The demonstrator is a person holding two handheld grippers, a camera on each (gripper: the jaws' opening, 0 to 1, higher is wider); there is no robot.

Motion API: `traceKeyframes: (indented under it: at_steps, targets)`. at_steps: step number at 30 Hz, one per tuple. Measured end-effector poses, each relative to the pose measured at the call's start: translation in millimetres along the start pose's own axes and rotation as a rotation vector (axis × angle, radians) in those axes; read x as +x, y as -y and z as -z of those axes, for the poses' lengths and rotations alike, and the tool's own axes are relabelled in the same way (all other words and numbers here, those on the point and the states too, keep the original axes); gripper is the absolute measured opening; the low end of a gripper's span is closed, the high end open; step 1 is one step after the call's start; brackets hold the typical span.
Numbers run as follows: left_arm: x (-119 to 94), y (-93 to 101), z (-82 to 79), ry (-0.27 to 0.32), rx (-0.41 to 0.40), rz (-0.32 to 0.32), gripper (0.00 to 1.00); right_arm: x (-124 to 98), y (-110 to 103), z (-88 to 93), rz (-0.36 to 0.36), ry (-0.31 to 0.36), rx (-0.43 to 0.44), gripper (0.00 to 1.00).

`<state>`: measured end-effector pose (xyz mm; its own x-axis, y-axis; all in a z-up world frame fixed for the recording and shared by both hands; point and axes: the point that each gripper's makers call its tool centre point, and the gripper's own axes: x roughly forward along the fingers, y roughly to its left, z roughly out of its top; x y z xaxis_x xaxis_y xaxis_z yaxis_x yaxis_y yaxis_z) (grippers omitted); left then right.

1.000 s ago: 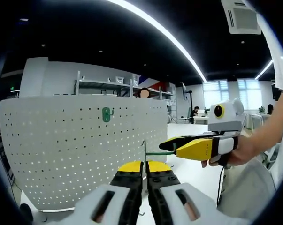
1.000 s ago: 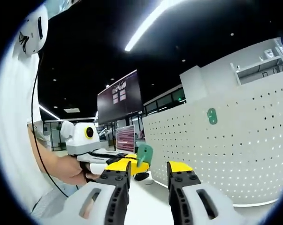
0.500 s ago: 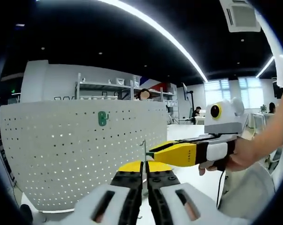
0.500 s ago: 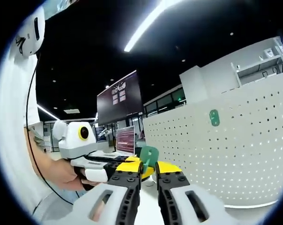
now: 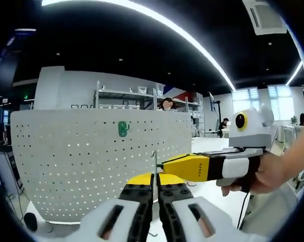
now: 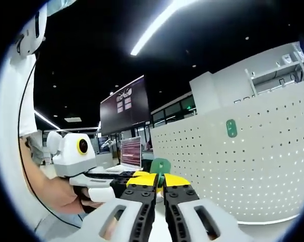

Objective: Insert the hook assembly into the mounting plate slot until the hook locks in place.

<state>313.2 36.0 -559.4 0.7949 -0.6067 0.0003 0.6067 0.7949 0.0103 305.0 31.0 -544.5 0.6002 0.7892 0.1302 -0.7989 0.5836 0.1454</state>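
A white perforated mounting plate (image 5: 86,166) stands upright, curved by the lens, with one green hook (image 5: 123,129) fixed on it. My left gripper (image 5: 155,177) is shut on a thin metal wire of the hook assembly (image 5: 155,162) in front of the plate. My right gripper (image 5: 166,164) comes in from the right and meets that wire with its yellow jaws together. In the right gripper view, my right gripper (image 6: 160,177) is shut on the green part of the hook assembly (image 6: 160,165). My left gripper (image 6: 137,175) holds it from the left. The mounting plate (image 6: 252,171) and its green hook (image 6: 231,128) lie to the right.
A person's hand (image 5: 262,174) holds the right gripper. Shelving (image 5: 131,98) stands behind the plate. A dark wall screen (image 6: 124,106) and a laptop (image 6: 130,154) sit in the office behind. White tabletop (image 5: 207,189) lies below the grippers.
My right gripper's jaws have gone from open to shut on the green part of the hook assembly, moving in against the left gripper. The left gripper stays shut on the wire.
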Motion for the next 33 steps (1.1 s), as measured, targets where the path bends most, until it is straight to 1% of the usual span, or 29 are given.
traceKeyframes:
  at_steps: [1, 3, 6, 7, 9, 10, 12, 14, 15, 17, 18, 20, 22, 24, 26, 28, 30, 33]
  targets:
    - [0.0, -0.2, 0.0, 0.003, -0.021, -0.002, 0.01, 0.3, 0.0, -0.2, 0.001, 0.002, 0.004, 0.03]
    - [-0.2, -0.3, 0.0, 0.006, -0.03, -0.004, 0.01, 1.2, 0.1, -0.8, 0.006, 0.009, 0.018, 0.03]
    - [-0.2, -0.2, 0.1, 0.011, -0.053, -0.002, 0.01, 2.3, 0.0, -1.2, 0.009, 0.013, 0.009, 0.03]
    - [-0.4, -0.7, 0.7, 0.009, -0.055, -0.003, 0.01, 3.0, -0.1, -0.3, 0.008, 0.009, 0.025, 0.02]
    - [-0.6, -1.1, 1.2, 0.008, -0.052, -0.003, 0.01, 3.6, 0.7, 0.3, 0.007, 0.008, 0.023, 0.02]
    - [0.0, 1.3, 1.6, 0.01, -0.081, 0.013, 0.01, 3.9, 0.4, -0.8, 0.007, 0.013, 0.031, 0.02]
    - [-0.1, 1.1, 1.0, 0.013, -0.072, 0.01, 0.01, 4.2, 0.2, -1.7, 0.009, 0.009, 0.022, 0.02]
    - [-0.3, 1.3, 2.5, 0.005, -0.078, 0.01, 0.01, 4.4, 1.1, 0.7, 0.009, 0.0, 0.052, 0.02]
    - [-0.2, 0.9, 3.4, 0.003, -0.072, 0.011, 0.01, 4.3, 1.0, 1.1, 0.011, -0.003, 0.053, 0.02]
    - [-0.3, 1.1, 2.7, 0.006, -0.07, 0.012, 0.01, 4.4, 1.0, 0.9, 0.014, 0.0, 0.063, 0.02]
    - [-0.2, 1.2, 1.9, 0.008, -0.072, 0.012, 0.01, 4.5, 1.3, 0.4, 0.018, 0.004, 0.089, 0.02]
    - [0.1, 1.4, 1.0, 0.013, -0.07, 0.015, 0.01, 4.5, 1.9, -0.5, 0.021, 0.009, 0.109, 0.02]
    - [0.1, 2.1, 0.1, 0.021, -0.093, 0.021, 0.01, 4.2, 2.2, -1.3, 0.017, 0.014, 0.129, 0.02]
    - [0.1, 2.0, 1.4, 0.015, -0.073, 0.021, 0.01, 4.1, 2.1, 0.2, 0.019, 0.005, 0.125, 0.02]
    - [-0.2, 2.4, 2.2, 0.015, -0.087, 0.022, 0.01, 3.6, 1.9, 1.4, 0.014, 0.012, 0.142, 0.02]
    - [0.0, 2.9, 4.0, 0.009, -0.072, 0.024, 0.01, 3.5, 1.7, 2.9, 0.013, 0.006, 0.152, 0.02]
    - [0.1, 2.7, 4.5, 0.008, -0.07, 0.025, 0.01, 3.7, 2.2, 3.6, 0.011, 0.003, 0.185, 0.02]
    - [0.3, 2.3, 4.3, 0.007, -0.072, 0.025, 0.01, 3.8, 2.2, 4.2, 0.015, -0.002, 0.188, 0.01]
